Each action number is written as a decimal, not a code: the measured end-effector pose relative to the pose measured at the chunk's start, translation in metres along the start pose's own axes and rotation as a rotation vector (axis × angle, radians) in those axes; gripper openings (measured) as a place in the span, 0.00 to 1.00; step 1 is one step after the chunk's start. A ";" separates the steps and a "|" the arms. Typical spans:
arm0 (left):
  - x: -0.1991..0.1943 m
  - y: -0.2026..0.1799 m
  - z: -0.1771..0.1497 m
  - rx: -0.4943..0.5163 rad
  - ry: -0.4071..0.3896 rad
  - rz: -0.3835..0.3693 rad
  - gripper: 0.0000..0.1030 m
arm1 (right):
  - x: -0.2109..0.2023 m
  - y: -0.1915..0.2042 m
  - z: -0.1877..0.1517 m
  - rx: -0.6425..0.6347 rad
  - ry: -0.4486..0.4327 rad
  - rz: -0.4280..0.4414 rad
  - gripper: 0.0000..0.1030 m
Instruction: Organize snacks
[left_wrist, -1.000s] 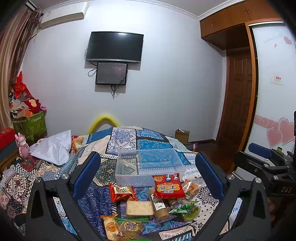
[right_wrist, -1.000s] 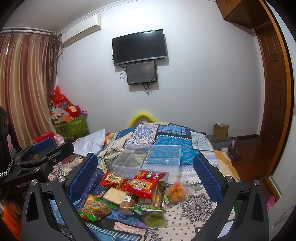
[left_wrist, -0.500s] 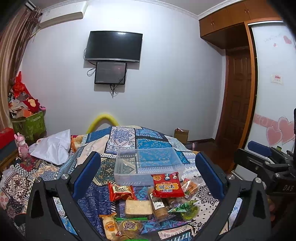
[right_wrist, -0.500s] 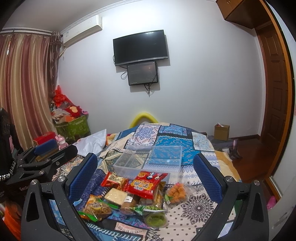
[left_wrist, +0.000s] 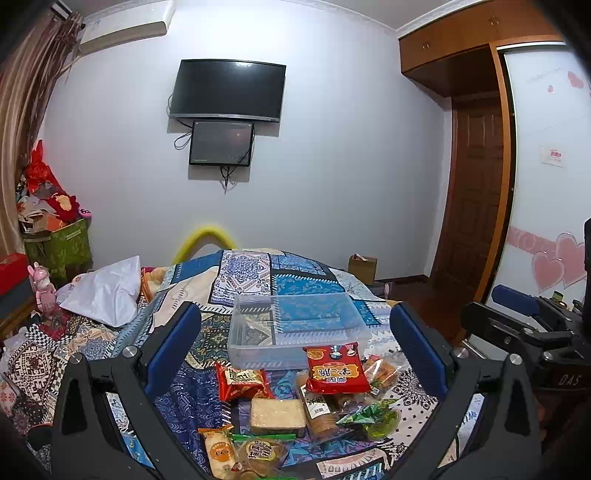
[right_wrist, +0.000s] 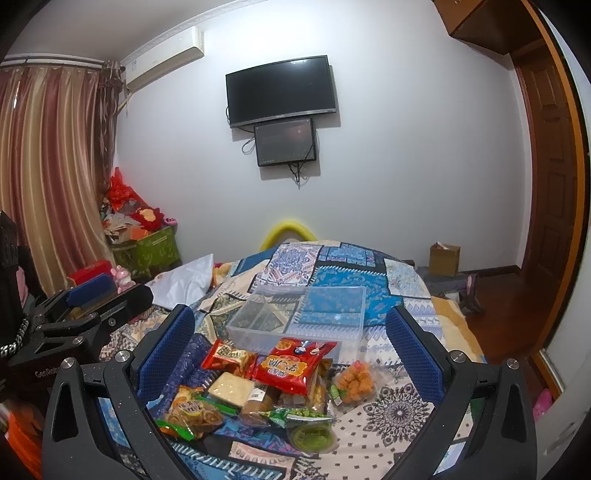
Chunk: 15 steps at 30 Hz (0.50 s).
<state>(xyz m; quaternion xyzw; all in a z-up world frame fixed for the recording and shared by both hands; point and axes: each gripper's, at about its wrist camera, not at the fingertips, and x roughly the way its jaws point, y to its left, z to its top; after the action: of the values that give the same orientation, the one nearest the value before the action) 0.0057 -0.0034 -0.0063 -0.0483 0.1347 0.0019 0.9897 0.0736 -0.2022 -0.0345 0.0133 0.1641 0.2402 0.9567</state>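
Observation:
A pile of snack packets lies on a patterned bedspread (left_wrist: 243, 280): a large red packet (left_wrist: 335, 369) (right_wrist: 293, 363), a small red packet (left_wrist: 242, 380) (right_wrist: 228, 357), a pale cracker block (left_wrist: 277, 411) (right_wrist: 231, 388), an orange-puff bag (right_wrist: 352, 380) and green packets (left_wrist: 373, 417) (right_wrist: 301, 415). Just beyond the pile stands an empty clear plastic box (left_wrist: 295, 326) (right_wrist: 303, 314). My left gripper (left_wrist: 295, 347) hovers open above the pile. My right gripper (right_wrist: 290, 343) is open too, with nothing between its fingers. Each gripper shows at the side of the other's view.
A white bag (left_wrist: 105, 290) lies on the bed at left. Beyond it stands a green bin (left_wrist: 61, 245) heaped with red items. A wall TV (left_wrist: 227, 90) hangs ahead. A cardboard box (right_wrist: 445, 260) sits on the floor near a wooden door (left_wrist: 474, 199).
Both views have shifted slightly; the grippers stay open and the snacks and box have not moved.

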 end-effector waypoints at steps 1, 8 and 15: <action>0.001 0.001 0.000 0.001 -0.001 0.004 1.00 | 0.002 0.000 0.000 0.000 0.003 -0.002 1.00; 0.028 0.015 -0.007 -0.009 0.061 0.020 1.00 | 0.018 -0.006 -0.007 0.013 0.050 -0.006 1.00; 0.065 0.040 -0.030 -0.031 0.168 0.052 0.88 | 0.048 -0.020 -0.020 0.041 0.135 -0.027 1.00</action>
<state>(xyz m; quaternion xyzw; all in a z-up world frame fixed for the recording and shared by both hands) 0.0597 0.0325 -0.0564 -0.0599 0.2184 0.0256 0.9737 0.1164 -0.1990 -0.0707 0.0146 0.2333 0.2242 0.9461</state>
